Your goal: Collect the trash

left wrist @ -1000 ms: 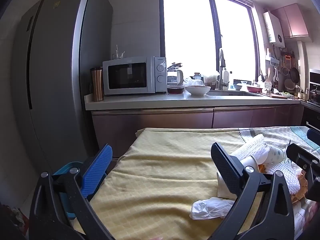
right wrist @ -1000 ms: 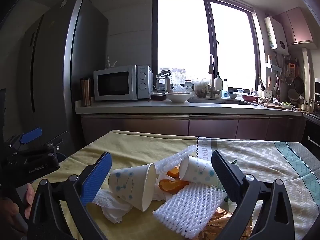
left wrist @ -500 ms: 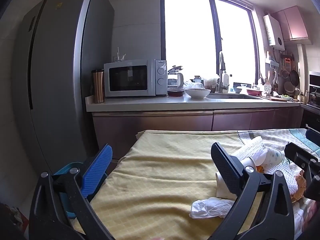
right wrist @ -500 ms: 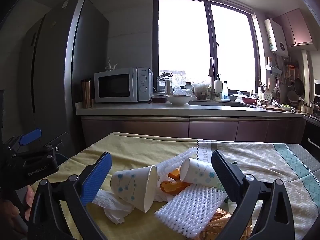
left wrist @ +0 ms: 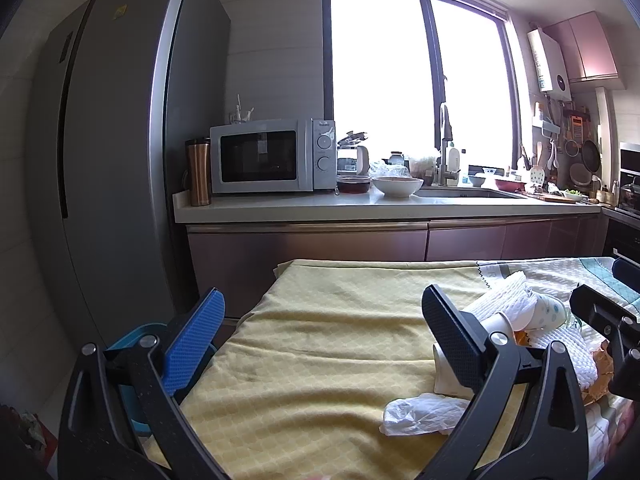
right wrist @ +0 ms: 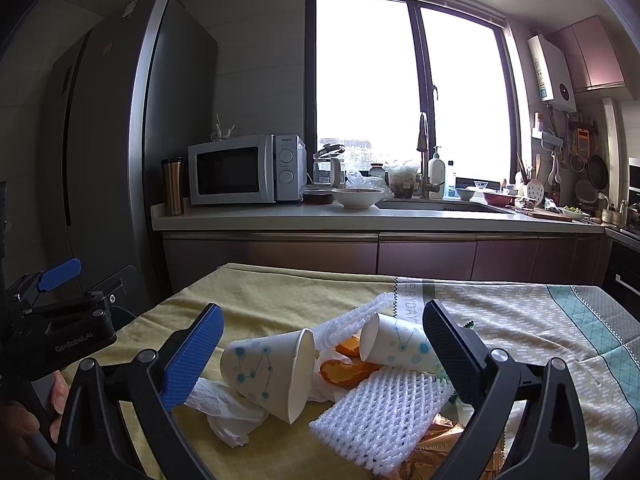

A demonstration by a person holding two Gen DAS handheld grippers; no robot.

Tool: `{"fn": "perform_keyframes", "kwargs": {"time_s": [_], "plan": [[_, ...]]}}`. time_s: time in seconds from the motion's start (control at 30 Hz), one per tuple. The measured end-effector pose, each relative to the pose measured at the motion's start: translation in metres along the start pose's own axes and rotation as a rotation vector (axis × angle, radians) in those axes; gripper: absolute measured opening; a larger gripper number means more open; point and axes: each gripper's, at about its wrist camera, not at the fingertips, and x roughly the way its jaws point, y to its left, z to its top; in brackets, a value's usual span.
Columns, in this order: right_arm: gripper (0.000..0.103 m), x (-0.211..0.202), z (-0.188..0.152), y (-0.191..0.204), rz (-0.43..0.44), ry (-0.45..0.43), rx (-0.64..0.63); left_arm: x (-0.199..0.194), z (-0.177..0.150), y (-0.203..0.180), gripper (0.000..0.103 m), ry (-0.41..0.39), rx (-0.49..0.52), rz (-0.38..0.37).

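Daylight from the kitchen window fell across the bench point(right wrist: 280, 292), which was covered by a yellow cloth on my left side and a patterned grey-and-teal cloth on my right. Behind it ran the counter with a microwave point(right wrist: 244, 169) beside the tall fridge point(left wrist: 116, 152).

The trash lay in one loose heap near the seam of the two cloths: a paper cup point(right wrist: 272, 372) on its side, a second paper cup point(right wrist: 394, 346) tipped over behind it, orange peel point(right wrist: 346, 370) between them, a white foam net point(right wrist: 380, 410) in front, a crumpled plastic bag point(right wrist: 224, 412) to the left, and a gold wrapper point(right wrist: 440, 444) partly under the net. My right gripper point(right wrist: 320, 364) hung just above this heap with its fingers spread wide and nothing held, the nearer cup sitting between them in that view. My left gripper point(left wrist: 320, 344) hovered over bare yellow cloth, also released and empty, with the heap off to its right. A blue bin point(left wrist: 136, 336) showed beside the bench past my left fingers; I took it for the trash container, though most of it was hidden.

I judged the collecting had not begun, with no piece lifted. The next move, as I saw it, called for lowering my right fingers around the nearer cup and closing gently, since thin paper would crush or roll away.
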Motion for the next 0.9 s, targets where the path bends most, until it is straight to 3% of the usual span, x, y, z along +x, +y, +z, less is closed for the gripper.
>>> {"fn": "perform_keyframes", "kwargs": {"time_s": [0.63,0.9], "plan": [[0.096,0.002,-0.003,-0.004,0.006,0.008,0.011,0.003,-0.006,-0.008,0.097,0.015,0.017,-0.038],[0.096,0.004,-0.009,-0.016,0.002,0.037,0.03,0.011,-0.013,-0.017,0.097,0.05,0.036,-0.093]]}}
